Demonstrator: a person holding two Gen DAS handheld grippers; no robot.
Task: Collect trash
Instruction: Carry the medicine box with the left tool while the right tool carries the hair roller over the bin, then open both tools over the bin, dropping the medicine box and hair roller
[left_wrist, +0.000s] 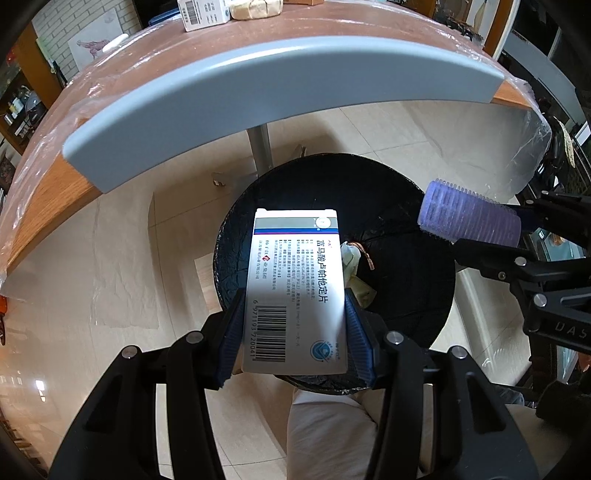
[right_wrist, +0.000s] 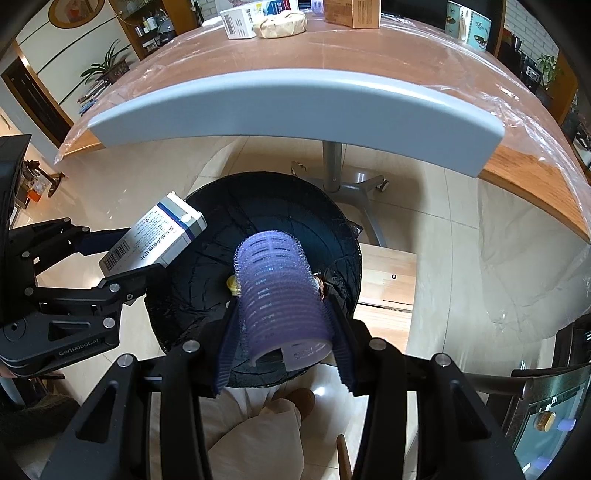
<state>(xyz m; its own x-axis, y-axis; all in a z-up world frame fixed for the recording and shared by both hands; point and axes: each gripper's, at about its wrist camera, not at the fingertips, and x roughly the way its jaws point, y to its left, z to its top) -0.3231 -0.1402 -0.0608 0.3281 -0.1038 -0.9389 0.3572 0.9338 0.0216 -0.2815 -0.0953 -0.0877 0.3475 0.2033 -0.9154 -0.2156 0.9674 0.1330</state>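
My left gripper (left_wrist: 295, 306) is shut on a white medicine box (left_wrist: 295, 280) with a barcode, held over the black-lined trash bin (left_wrist: 406, 295) on the floor. In the right wrist view the same box (right_wrist: 155, 236) hangs at the bin's left rim in the left gripper (right_wrist: 122, 254). My right gripper (right_wrist: 282, 314) is shut on a purple hair roller (right_wrist: 282, 291), above the bin (right_wrist: 207, 258). From the left wrist view the roller (left_wrist: 469, 218) sits at the bin's right edge, in the right gripper (left_wrist: 517, 240). Crumpled pale trash (left_wrist: 354, 273) lies inside the bin.
A wooden table (right_wrist: 332, 48) under plastic film, with a grey front edge (right_wrist: 295, 107), stands beyond the bin; boxes (right_wrist: 240, 22) and a wrapped bundle (right_wrist: 282, 24) sit at its far side. The table's grey leg (right_wrist: 332, 162) is behind the bin. A person's pale trouser leg (right_wrist: 258, 428) is below.
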